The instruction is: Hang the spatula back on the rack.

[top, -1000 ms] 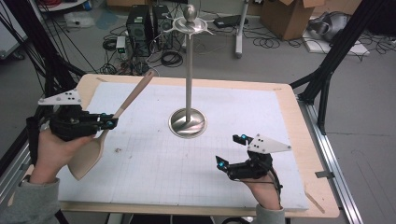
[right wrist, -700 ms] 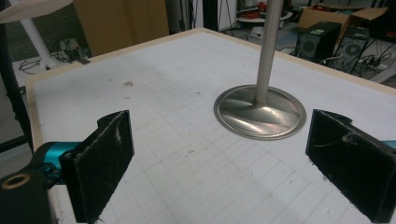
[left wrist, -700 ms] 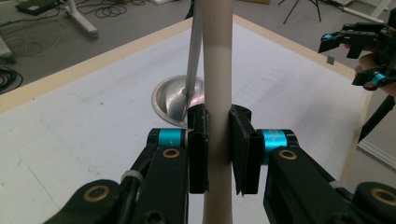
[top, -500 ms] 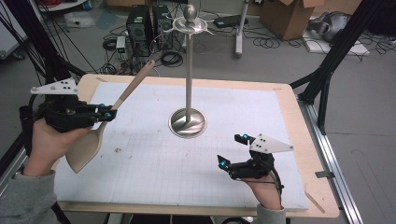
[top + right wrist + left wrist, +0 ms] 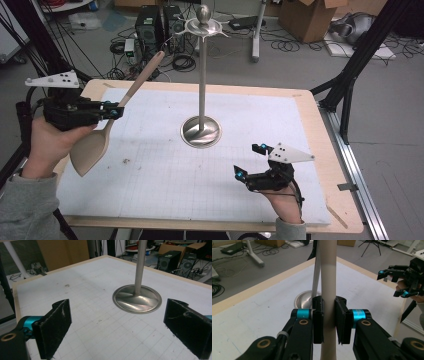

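My left gripper (image 5: 111, 111) clenched on beige wooden spoon (image 5: 102, 131), lifted off tabletop (image 5: 320, 130); hanging on tall steel stand (image 5: 202, 90) seemingly left. Right gripper (image 5: 248, 161) released, idle.

A lab: floor cables (image 5: 182, 62), computer towers (image 5: 150, 25), cardboard boxes (image 5: 305, 17).
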Demonstrator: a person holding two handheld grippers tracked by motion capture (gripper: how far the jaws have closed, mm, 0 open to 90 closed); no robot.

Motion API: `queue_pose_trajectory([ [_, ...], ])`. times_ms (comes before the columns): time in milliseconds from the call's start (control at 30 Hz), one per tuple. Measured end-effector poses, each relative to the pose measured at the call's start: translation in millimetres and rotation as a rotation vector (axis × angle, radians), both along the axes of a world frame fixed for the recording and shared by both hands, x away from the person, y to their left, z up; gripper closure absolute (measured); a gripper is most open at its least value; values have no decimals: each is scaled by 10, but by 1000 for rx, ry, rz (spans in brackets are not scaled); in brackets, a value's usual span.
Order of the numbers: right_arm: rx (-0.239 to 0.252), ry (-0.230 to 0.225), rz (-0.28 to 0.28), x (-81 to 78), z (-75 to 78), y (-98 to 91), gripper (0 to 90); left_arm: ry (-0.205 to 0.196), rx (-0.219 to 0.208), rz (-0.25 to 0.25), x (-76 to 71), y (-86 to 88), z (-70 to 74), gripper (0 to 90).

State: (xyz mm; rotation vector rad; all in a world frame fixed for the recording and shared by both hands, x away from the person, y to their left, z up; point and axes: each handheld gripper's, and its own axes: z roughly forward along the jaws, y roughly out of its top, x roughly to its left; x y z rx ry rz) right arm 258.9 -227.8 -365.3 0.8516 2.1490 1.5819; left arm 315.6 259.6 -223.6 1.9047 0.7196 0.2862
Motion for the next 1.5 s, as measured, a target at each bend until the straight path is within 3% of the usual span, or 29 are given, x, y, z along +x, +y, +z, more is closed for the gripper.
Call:
queue_pose_trajectory([
  [300, 4, 3, -9, 3, -6, -18, 69, -14, -5, -18, 62, -47, 163, 781],
  [800, 16, 1, -28, -9, 4, -100, 69, -27, -38, -42, 162, -103, 310, 781],
  [1500, 6, 1, -26, -1, 1, -78, 70, -7, -38, -63, 269, -225, 287, 781],
])
